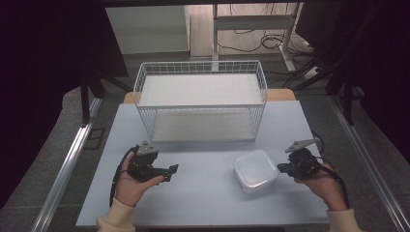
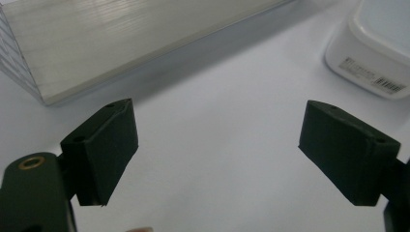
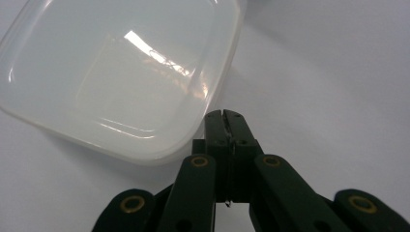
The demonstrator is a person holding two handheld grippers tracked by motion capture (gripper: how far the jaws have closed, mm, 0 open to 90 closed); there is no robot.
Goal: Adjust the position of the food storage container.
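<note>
1. A white wire basket (image 1: 200, 99) with two shelves stands at the far middle of the pale table (image 1: 203, 203)
2. A white lidded plastic container (image 1: 255, 170) sits on the table in front of the basket, toward the right
3. The left gripper (image 1: 167, 172) hovers at the near left, well apart from the container, jaws spread wide with nothing between them
4. The right gripper (image 1: 282, 167) sits just beside the container's right edge, its jaws pressed together and empty
</note>
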